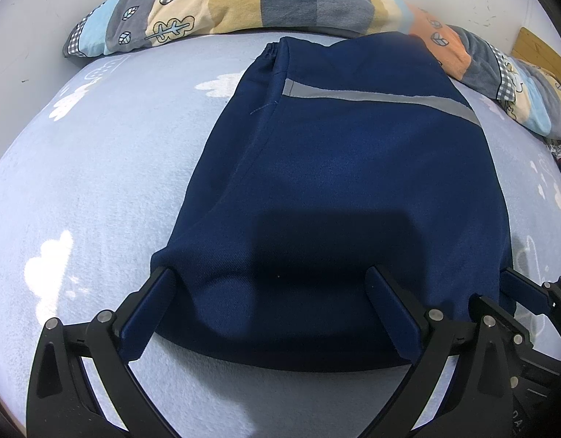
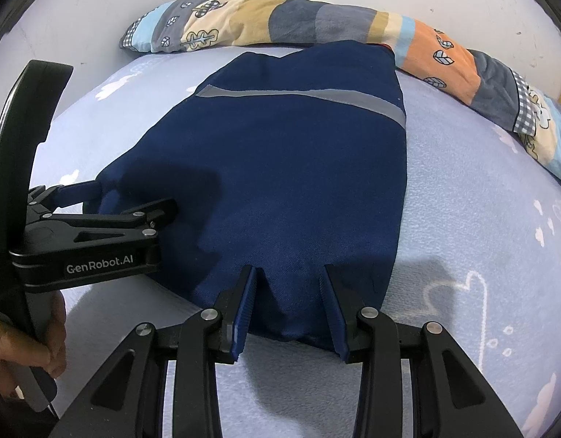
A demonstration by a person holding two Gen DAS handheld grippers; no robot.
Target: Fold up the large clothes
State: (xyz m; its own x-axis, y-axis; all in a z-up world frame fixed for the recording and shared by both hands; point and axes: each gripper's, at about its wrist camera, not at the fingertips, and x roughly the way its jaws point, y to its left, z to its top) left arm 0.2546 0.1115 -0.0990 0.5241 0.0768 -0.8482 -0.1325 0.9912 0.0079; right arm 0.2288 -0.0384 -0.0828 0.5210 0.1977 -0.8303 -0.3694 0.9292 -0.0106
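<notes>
- Two grippers sit at the near edge of the navy garment, which lies folded on the light blue sheet with its far end reaching the patchwork bolster.
- Left gripper: jaws spread wide, one finger at the garment's near left corner, the other further along the same folded edge; cloth fills the gap but nothing is pinched.
- Right gripper: jaws parted, straddling the near edge by the garment's right corner; the cloth dips in a small crease between the fingers, so it looks ungripped.
- In the right wrist view the left gripper appears side-on at the garment's left corner.
- Risk, as I judge it: if either gripper closes now, it may catch only the top layer, and the stacked layers would slide apart on lifting.
- Uneven grips at the two corners could skew the next fold, leaving the grey reflective stripe crooked.
- Dragging the cloth toward the bolster could bunch the sheet beneath or snag the far hem against it.
</notes>
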